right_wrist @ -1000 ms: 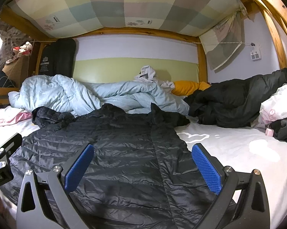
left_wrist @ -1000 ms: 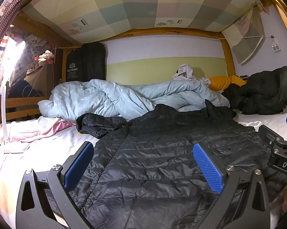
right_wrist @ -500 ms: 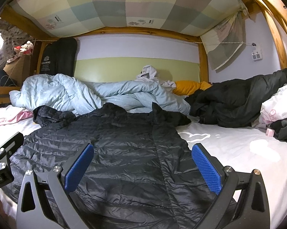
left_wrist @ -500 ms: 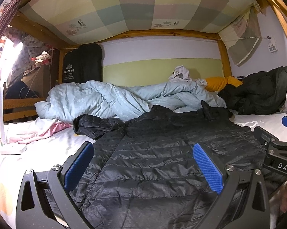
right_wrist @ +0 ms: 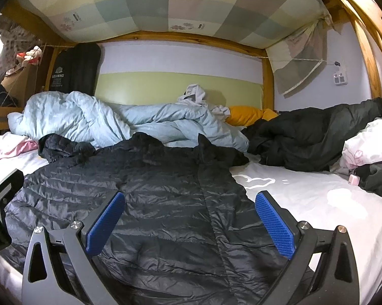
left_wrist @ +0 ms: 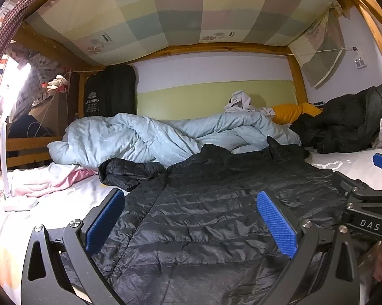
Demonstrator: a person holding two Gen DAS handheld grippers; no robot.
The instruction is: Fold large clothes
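A black quilted puffer jacket (left_wrist: 203, 211) (right_wrist: 165, 203) lies spread flat on the white bed sheet (right_wrist: 318, 198), collar toward the far wall, one sleeve bunched at its far left. My left gripper (left_wrist: 191, 218) hovers open over the jacket's left half, nothing between its blue pads (left_wrist: 277, 223). My right gripper (right_wrist: 189, 218) hovers open over the jacket's right half near the zip line, also empty. The right gripper's body (left_wrist: 368, 208) shows at the right edge of the left wrist view, with toes of a person's foot below it.
A crumpled pale blue duvet (left_wrist: 145, 137) lies behind the jacket. A dark green coat (right_wrist: 312, 137) and pink-white bedding (right_wrist: 368, 142) pile at the right. A white desk lamp (left_wrist: 5, 157) stands on the bed's left side beside a pink cloth (left_wrist: 51, 180). Wooden bunk frame overhead.
Both wrist views have shifted slightly, the left one a little to the right and the right one a little down toward the jacket. Both grippers stay open. The jacket has not moved.
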